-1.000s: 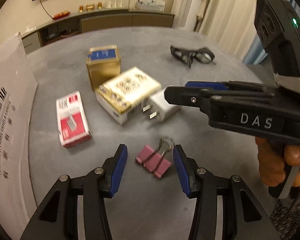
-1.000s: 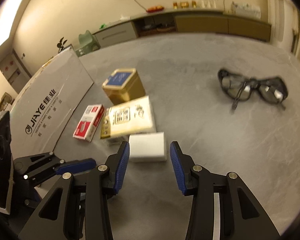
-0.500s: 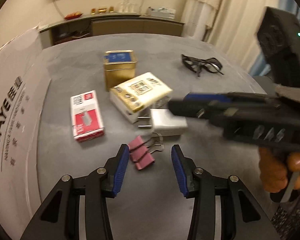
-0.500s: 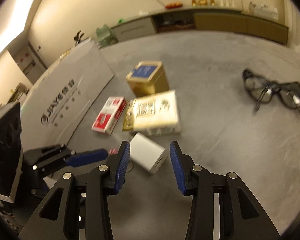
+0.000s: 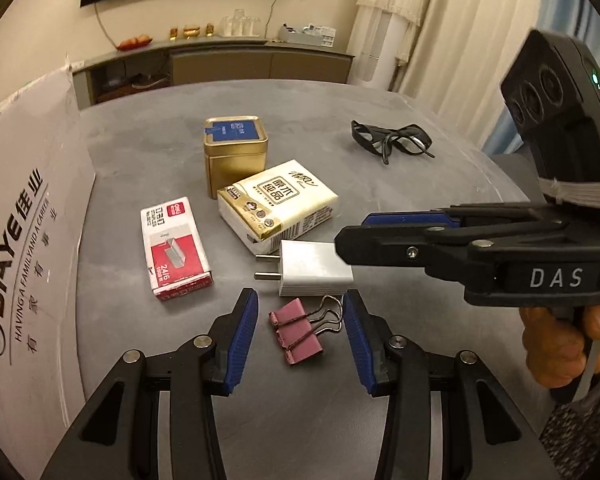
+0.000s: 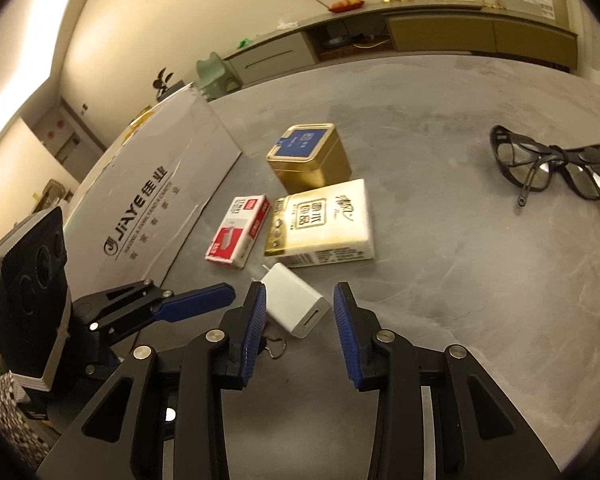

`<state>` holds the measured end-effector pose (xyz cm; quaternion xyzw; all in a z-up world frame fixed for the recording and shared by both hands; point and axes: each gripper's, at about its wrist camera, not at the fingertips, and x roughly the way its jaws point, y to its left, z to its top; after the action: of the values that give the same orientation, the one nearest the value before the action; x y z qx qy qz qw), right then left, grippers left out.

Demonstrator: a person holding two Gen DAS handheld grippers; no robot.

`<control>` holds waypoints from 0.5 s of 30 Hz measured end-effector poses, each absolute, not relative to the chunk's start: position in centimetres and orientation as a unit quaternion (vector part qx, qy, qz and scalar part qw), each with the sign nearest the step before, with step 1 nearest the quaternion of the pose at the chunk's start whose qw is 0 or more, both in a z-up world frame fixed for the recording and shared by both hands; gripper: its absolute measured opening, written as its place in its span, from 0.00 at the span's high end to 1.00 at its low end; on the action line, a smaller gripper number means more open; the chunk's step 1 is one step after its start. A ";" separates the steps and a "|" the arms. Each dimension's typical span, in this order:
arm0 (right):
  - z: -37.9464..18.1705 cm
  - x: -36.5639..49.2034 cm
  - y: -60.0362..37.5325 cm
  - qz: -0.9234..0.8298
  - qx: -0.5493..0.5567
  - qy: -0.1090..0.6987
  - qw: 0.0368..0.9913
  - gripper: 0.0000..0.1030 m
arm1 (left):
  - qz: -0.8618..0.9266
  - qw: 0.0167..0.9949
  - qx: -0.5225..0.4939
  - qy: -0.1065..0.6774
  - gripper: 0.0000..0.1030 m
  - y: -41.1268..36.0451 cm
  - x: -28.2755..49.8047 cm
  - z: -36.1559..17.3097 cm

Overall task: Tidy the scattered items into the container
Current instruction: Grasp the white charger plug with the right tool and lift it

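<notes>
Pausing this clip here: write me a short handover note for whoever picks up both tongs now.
Left tongs: open, empty, straddling the pink binder clips on the table.
Right tongs: open, empty, around the white charger, not yet closed on it.
Staple box, tissue pack, gold tin and glasses lie loose on the table.
Cardboard box stands at the left.
Done: nothing visibly packed. Left: every item.

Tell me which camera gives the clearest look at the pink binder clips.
The left wrist view: the pink binder clips lie whole between the open left gripper fingers. The right wrist view shows only a wire handle beside the right gripper, which straddles the white charger.
</notes>
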<state>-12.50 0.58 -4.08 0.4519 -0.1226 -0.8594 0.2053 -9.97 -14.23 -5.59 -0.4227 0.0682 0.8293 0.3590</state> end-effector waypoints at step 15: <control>-4.3 -12.2 -0.4 -0.858 0.453 -0.116 0.211 0.63 | 0.862 0.260 -0.434 0.040 0.56 -16.9 -11.3 -5.9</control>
<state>-12.24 -0.45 -4.33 0.4531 -0.1159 -0.8584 0.2108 -11.25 -16.90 -5.85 -0.4337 0.0401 0.8618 0.2602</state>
